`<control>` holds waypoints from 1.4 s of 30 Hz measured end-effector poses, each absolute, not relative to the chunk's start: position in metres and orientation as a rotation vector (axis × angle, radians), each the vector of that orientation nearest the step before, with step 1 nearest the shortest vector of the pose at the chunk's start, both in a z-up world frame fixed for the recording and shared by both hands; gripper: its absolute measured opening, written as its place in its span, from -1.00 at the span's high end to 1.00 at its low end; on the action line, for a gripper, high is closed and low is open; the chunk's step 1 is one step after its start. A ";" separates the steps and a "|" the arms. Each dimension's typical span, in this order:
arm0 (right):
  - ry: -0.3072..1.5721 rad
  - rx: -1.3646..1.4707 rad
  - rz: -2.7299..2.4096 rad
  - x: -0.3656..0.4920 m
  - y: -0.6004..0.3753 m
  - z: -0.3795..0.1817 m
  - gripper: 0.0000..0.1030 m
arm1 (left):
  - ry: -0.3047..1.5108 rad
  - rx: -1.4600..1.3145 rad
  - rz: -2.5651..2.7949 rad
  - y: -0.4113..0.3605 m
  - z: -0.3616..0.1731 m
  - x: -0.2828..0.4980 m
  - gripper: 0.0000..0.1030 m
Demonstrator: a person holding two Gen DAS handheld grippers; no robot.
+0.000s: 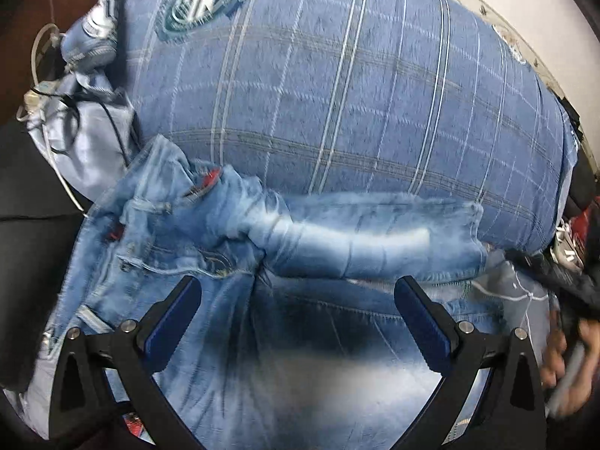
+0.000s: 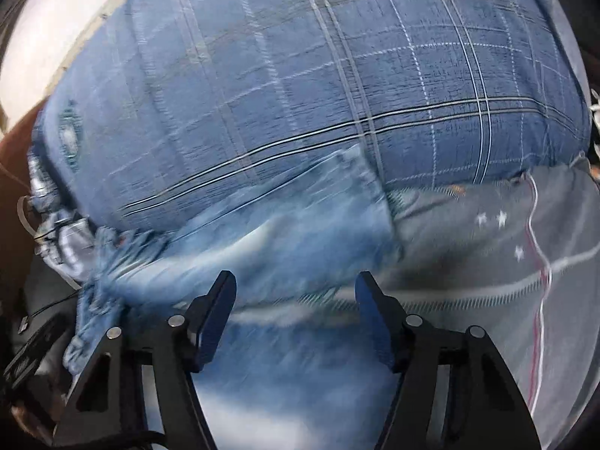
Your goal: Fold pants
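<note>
Denim, pale and heavily washed, fills the lower half of both views: the jeans [image 1: 300,247] lie on a blue plaid bedspread [image 1: 356,93], with one leg folded across toward 3 o'clock and the waistband bunched at about 9 o'clock in the left wrist view. A red patch [image 1: 210,180] sits near the waistband (any writing on it is too blurred to read). At 11 o'clock on the bedspread is a round teal emblem [image 1: 202,0]; its lettering cannot be made out.

The left gripper [image 1: 298,296] hovers over the denim with its jaws spread wide, nothing between them. The right gripper [image 2: 296,292] is likewise spread apart above the jeans [image 2: 262,240], gripping nothing; this view is motion-blurred. At 3 o'clock there, a grey cloth [image 2: 487,247] with small white stars lies just beside the denim's edge.
</note>
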State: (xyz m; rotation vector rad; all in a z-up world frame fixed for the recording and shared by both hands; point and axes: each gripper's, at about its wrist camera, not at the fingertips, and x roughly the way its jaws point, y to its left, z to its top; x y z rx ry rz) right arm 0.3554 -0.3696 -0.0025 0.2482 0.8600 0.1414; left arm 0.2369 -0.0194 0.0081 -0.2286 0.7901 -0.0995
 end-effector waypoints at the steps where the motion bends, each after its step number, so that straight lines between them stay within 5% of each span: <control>1: 0.866 0.239 0.126 0.373 -0.374 -0.006 -0.26 | 0.799 -0.231 -0.102 -0.020 0.007 0.239 -0.99; 9: 0.910 0.175 -0.024 0.494 -0.389 -0.032 -0.26 | 0.809 -0.270 -0.150 -0.020 0.013 0.238 -0.99; 10: 0.926 0.181 -0.028 0.502 -0.388 -0.037 -0.10 | 0.804 -0.257 -0.143 -0.021 0.014 0.237 -0.99; 11: 0.930 0.179 -0.030 0.507 -0.387 -0.041 0.31 | 0.796 -0.252 -0.139 -0.021 0.015 0.236 -0.99; 14: 0.912 0.165 -0.028 0.498 -0.373 -0.039 0.69 | 0.769 -0.246 -0.141 -0.021 0.019 0.233 -0.99; 17: 0.859 0.141 -0.015 0.459 -0.357 -0.015 0.82 | 0.772 -0.253 -0.152 -0.021 0.018 0.232 -0.99; 22: 0.744 0.140 0.082 0.342 -0.333 0.036 0.83 | 0.776 -0.324 -0.195 -0.018 0.021 0.231 -0.99; 27: 0.749 0.245 0.100 0.252 -0.333 0.030 0.83 | 0.802 -0.432 -0.229 -0.014 0.022 0.229 -0.99; 38: 0.830 0.417 0.275 0.194 -0.337 -0.019 0.85 | 0.920 -0.600 -0.255 -0.029 0.001 0.259 -0.96; 42: 0.816 0.467 0.294 0.187 -0.358 -0.019 0.85 | 0.983 -0.631 -0.279 -0.035 -0.009 0.283 -0.75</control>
